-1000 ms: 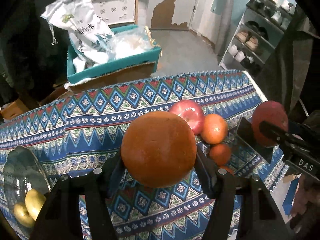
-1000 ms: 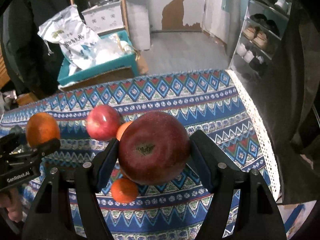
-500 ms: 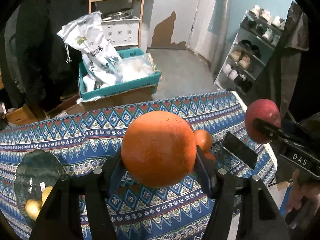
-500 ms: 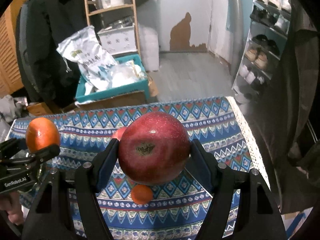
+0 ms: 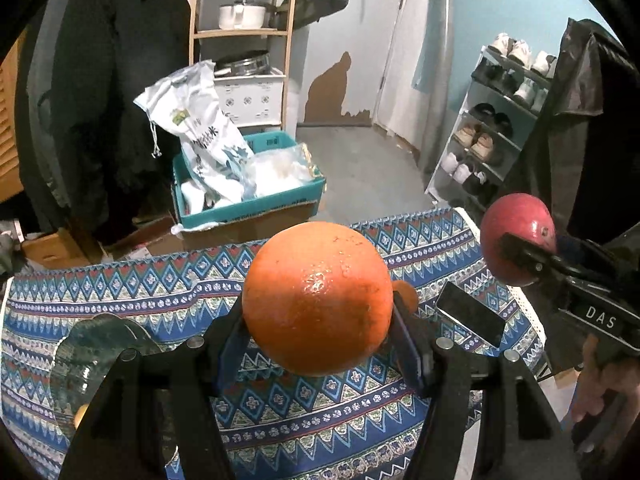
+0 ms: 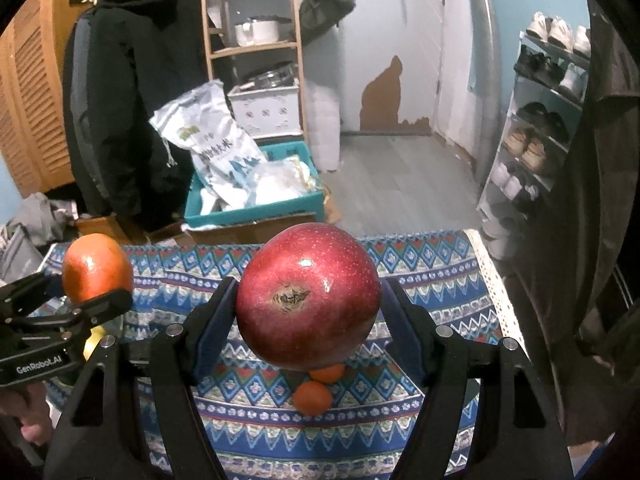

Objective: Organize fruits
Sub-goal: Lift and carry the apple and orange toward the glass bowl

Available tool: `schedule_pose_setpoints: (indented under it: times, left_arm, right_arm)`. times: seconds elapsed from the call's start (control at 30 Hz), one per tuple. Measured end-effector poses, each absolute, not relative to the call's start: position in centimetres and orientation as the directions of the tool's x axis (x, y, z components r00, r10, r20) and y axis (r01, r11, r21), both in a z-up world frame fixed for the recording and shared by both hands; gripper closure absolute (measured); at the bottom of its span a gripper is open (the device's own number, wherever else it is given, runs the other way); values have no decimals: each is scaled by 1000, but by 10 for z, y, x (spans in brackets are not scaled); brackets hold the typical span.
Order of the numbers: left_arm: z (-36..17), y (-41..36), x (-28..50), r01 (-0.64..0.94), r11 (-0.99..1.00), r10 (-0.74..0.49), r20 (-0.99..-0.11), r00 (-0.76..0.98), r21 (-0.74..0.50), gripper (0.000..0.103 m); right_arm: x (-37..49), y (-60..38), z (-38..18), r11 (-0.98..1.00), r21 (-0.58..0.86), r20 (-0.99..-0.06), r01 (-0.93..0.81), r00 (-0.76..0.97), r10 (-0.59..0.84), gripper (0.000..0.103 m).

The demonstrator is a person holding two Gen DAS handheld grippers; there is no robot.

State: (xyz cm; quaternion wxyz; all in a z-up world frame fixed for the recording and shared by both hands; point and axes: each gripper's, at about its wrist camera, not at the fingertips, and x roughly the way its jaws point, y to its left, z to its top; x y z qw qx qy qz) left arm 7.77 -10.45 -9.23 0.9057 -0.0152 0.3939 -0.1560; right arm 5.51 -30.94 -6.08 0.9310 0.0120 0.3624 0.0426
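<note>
Writing first: the right gripper (image 6: 308,312) carries a white "DAS" label on its body, seen from the left camera, and the left gripper (image 5: 318,322) reads "GenRobot.AI" from the right camera. The printing on the sack (image 5: 202,136) in the teal box (image 5: 256,206) is too small to read. Now the fruit: the left fingers are clamped on an orange (image 5: 318,298), big, round, pebbled skin with a bright glare spot, held up above the patterned surface (image 5: 128,292). The right fingers grip a red apple (image 6: 308,294), dark glossy skin with pale speckles, its brown dried calyx end facing the camera, also held clear above the surface. Below the apple two small tangerines (image 6: 312,398) lie touching on the cloth. A dark phone (image 5: 470,314) lies near the right edge, and a glass bowl (image 5: 92,348) sits left.
</note>
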Motion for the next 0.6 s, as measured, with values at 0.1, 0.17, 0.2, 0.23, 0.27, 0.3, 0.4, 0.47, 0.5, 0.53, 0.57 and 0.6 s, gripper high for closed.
schedule_pose_setpoints:
  times: [0.1,0.17,0.2,0.23,0.27,0.3,0.4,0.47,0.5,0.53,0.57,0.6]
  left_arm:
    - [-84,-100,72,271,951,-297,-695,655,-151,37]
    - [-79,-94,68,268,951,-300,-683,666,-155,37]
    - [-77,-92,67,267,951,-299,-679,670,-156,37]
    - [-74,-89,65,264,952,-298,-675,675,-156,37]
    - [-73,-88,64,262,952,-297,-673,678,-156,37]
    - [-71,-84,63,258,953,-295,-669,683,-157,37]
    - [-69,-76,61,247,957,-286,-663,692,-155,37]
    - [-68,-68,61,237,958,-284,-661,694,-163,37]
    - [-67,-66,60,233,959,-282,-661,695,-164,37]
    - [-67,-64,59,227,960,-279,-661,697,-165,37]
    - [-67,-60,58,220,961,-275,-661,699,-167,37]
    - [-68,-57,58,216,962,-272,-660,700,-167,37]
  right_arm:
    - [53,-304,-54,995,56,-661,-85,744,101,31]
    - [51,-299,-48,994,56,-651,-97,751,110,31]
    - [50,-297,-47,993,56,-648,-102,753,114,31]
    - [50,-294,-45,993,56,-644,-107,756,118,31]
    - [49,-291,-43,992,56,-641,-113,758,123,31]
    - [49,-288,-42,991,57,-639,-119,759,128,31]
    - [49,-278,-38,989,55,-633,-136,761,140,31]
    - [50,-271,-36,987,56,-631,-150,760,151,31]
    - [51,-268,-35,986,57,-631,-155,760,156,31]
    - [52,-264,-35,985,57,-630,-163,759,162,31]
    - [53,-259,-34,983,56,-630,-172,758,169,31]
    - [54,-254,-34,982,57,-629,-180,757,175,31]
